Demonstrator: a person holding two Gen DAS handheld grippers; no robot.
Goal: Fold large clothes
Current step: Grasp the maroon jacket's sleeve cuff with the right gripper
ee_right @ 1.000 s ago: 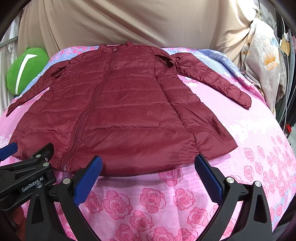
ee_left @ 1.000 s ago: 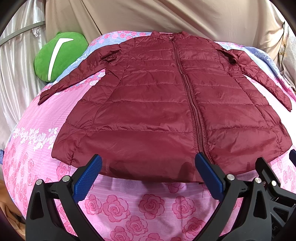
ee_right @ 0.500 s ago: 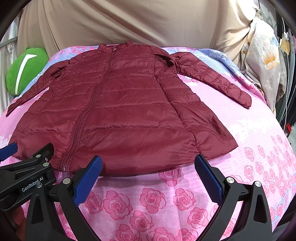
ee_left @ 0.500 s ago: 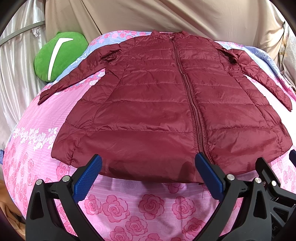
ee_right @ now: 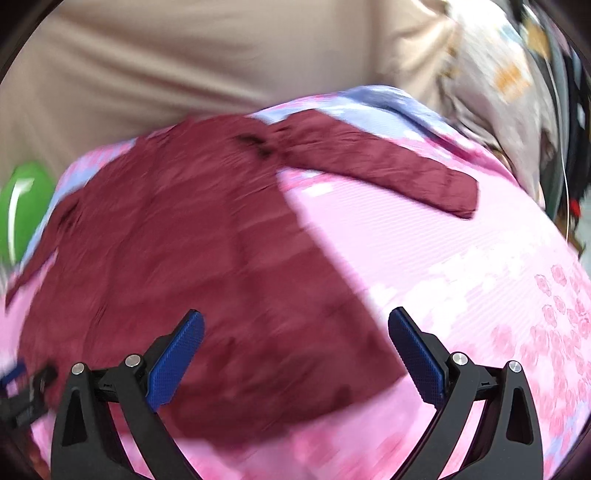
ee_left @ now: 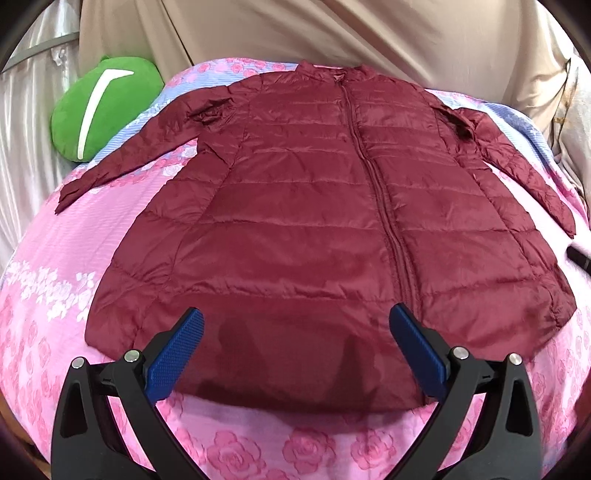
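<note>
A bed [ee_left: 55,258] covered by a pink rose-print sheet is seen, bounded at its far side by a beige curtain [ee_left: 332,33]. A maroon quilted jacket [ee_left: 314,221] is spread flat, front up and zipped, across the middle of the bed, collar toward the curtain and hem toward the cameras. Bare sheet is left below the jacket's hem and, more widely, off its right flank, where the right sleeve [ee_right: 388,162] is laid out at an angle with open pink sheet between it and the jacket's body. A green cushion [ee_left: 99,107] is placed beyond the jacket's left sleeve, at the bed's edge. The left gripper [ee_left: 295,347] is held over the hem, jaws wide apart, nothing clasped. The right gripper [ee_right: 295,347] is held over the jacket's lower right corner, jaws likewise spread and empty. Compared with a second ago, the left view is only slightly nearer, while the right view has swung rightward and forward and is blurred.
</note>
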